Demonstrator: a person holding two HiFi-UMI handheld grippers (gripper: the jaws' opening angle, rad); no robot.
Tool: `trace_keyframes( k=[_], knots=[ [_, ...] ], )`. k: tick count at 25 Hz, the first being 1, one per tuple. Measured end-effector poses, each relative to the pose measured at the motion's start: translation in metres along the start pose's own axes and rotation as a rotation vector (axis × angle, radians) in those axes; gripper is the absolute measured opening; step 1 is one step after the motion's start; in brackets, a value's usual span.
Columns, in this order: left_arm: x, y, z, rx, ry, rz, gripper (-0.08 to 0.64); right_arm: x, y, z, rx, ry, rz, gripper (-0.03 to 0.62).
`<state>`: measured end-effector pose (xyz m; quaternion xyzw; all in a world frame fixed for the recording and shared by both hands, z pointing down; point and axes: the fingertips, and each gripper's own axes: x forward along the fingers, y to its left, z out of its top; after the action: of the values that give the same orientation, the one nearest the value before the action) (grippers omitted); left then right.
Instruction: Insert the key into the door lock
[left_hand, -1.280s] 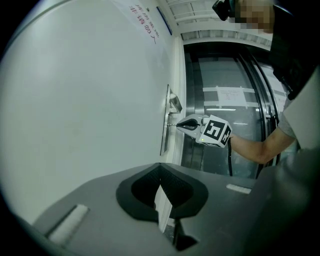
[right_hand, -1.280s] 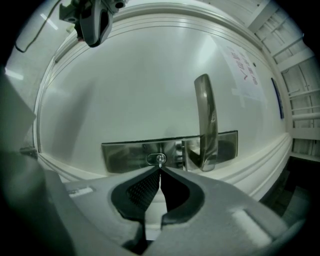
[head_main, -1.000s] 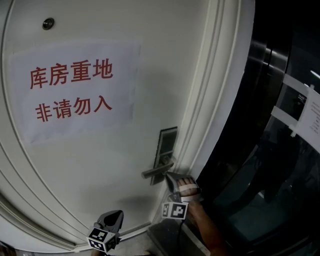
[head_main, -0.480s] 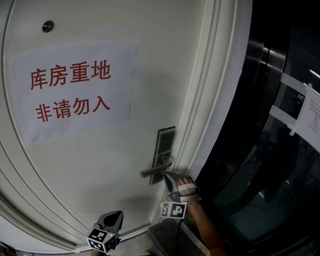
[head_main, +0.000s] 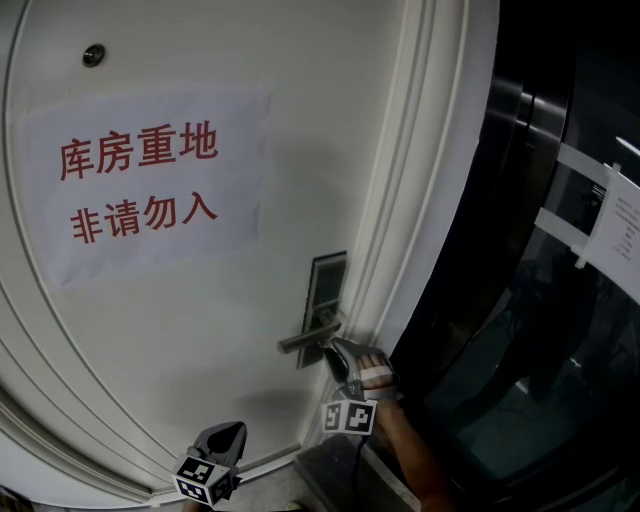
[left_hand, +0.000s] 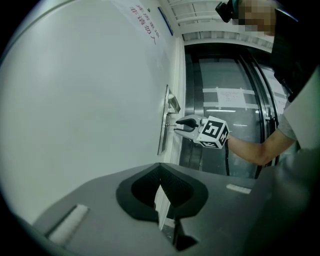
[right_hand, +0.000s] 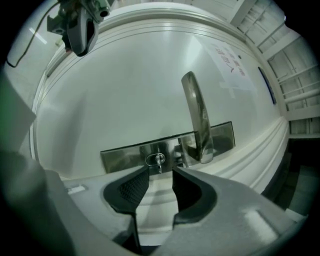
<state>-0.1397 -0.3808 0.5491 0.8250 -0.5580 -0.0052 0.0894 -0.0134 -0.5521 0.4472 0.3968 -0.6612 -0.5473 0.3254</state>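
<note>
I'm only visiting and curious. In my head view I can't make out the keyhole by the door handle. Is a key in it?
Observer: Yes. The right gripper view shows a small key seated in the keyhole of the steel lock plate.
Operator: Is the tool gripping it?
Observer: No. The right gripper has just been opening its jaws. They stand apart, with the key in line with the gap and neither pad on it.
Operator: And the other tool, low down?
Observer: Its own view shows the left gripper shut on nothing, looking along the door toward the lock.
</note>
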Motion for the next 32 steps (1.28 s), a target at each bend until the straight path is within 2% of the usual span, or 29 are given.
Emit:
trace_keyframes(
  k=[4, 12, 22, 28, 32],
  knots=[
    [0.001, -0.003, 0.000, 0.000, -0.002, -0.008, 0.003, -0.003, 0.000, 0.001, 0.030, -0.014, 0.020, 0.179],
    [0.001, -0.010, 0.000, 0.003, -0.002, -0.027, 0.003, -0.015, -0.004, -0.003, 0.027, -0.004, 0.006, 0.181],
    [-0.006, -0.022, 0.001, 0.016, 0.000, -0.069, 0.003, -0.054, -0.007, -0.002, 0.094, 0.005, -0.029, 0.179],
    [-0.011, -0.030, 0.000, 0.021, 0.004, -0.095, 0.003, -0.080, -0.011, -0.002, 0.154, 0.022, -0.074, 0.085],
    [-0.013, -0.036, 0.002, 0.028, -0.002, -0.110, 0.003, -0.092, -0.010, -0.001, 0.187, 0.030, -0.080, 0.060]
  ],
)
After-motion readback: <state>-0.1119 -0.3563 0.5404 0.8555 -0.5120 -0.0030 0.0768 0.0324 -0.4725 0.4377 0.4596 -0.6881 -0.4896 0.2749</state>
